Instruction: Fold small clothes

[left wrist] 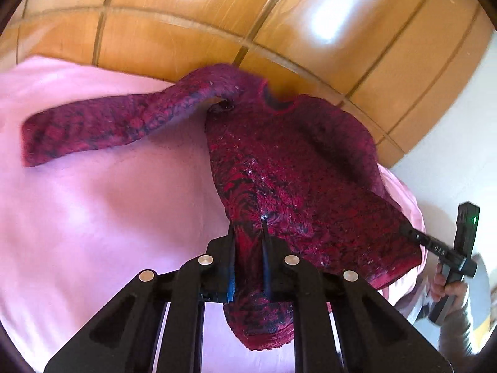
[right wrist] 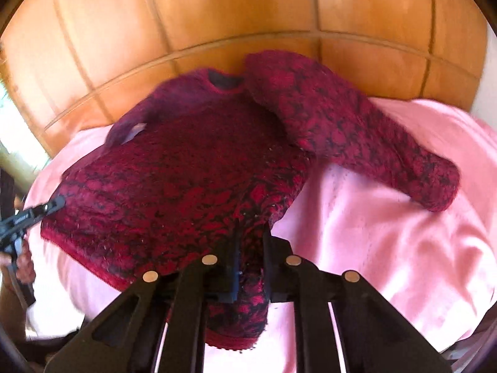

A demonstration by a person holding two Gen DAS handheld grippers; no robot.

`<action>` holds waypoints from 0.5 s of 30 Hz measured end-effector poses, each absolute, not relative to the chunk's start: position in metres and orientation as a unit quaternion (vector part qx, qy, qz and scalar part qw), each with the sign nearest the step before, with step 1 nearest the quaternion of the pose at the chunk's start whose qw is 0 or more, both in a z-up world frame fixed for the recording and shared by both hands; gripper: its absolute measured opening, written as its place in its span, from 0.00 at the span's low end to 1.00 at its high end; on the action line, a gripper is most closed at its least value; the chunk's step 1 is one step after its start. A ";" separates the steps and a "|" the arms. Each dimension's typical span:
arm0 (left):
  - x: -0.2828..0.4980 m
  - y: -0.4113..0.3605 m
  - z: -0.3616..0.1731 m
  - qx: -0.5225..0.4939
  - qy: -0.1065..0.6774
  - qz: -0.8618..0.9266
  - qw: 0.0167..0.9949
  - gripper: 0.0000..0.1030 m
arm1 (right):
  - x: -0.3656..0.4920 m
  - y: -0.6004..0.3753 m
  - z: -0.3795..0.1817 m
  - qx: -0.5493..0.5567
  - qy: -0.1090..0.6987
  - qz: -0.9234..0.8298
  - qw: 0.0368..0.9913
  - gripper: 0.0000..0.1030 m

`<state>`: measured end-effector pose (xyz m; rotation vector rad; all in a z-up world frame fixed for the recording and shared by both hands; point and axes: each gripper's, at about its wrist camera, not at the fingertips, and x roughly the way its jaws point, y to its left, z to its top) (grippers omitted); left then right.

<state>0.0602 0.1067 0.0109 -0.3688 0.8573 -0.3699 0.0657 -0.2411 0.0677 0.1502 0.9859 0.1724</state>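
Sweater front and centre: a fuzzy red-and-black knit spread over a pink blanket, neck toward the wooden panelling at the top of both views. In the left wrist view one sleeve trails out to the left of the frame; in the right wrist view the other sleeve runs out to the right, partly lapped over the shoulder. Down at the hem, both tools are committed. The left gripper has its jaws pressed together on a bunch of the bottom corner, cloth bulging out below the fingers. The right gripper pinches the opposite hem corner the same way, knit hanging beneath its jaws. Each gripper also shows at the edge of the other's view, with a hand wrapped around the right gripper's handle at the lower right of the left wrist view. The likely next step is carrying the hem up toward the neck, and that is where trouble could come: this pile is thick and slippery, so an uneven lift could let one corner slide free, or drag the whole body across the smooth blanket. Those loose sleeves could also get trapped crooked inside the fold.
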 end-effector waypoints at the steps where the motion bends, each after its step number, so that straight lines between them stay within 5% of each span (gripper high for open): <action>1: 0.046 0.108 0.011 -0.178 0.413 -0.178 0.875 0.11 | 0.057 -0.239 0.069 0.071 0.475 0.091 0.872 0.10; 11: -0.027 0.108 -0.050 -0.189 0.492 -0.142 0.838 0.13 | -0.009 -0.230 0.018 0.074 0.566 0.119 0.813 0.11; 13: -0.017 0.107 -0.045 -0.183 0.487 -0.128 0.845 0.16 | 0.003 -0.232 0.020 0.092 0.561 0.121 0.814 0.17; 15: -0.010 0.102 -0.034 -0.159 0.472 -0.122 0.859 0.16 | 0.014 -0.247 0.027 0.126 0.546 0.116 0.820 0.40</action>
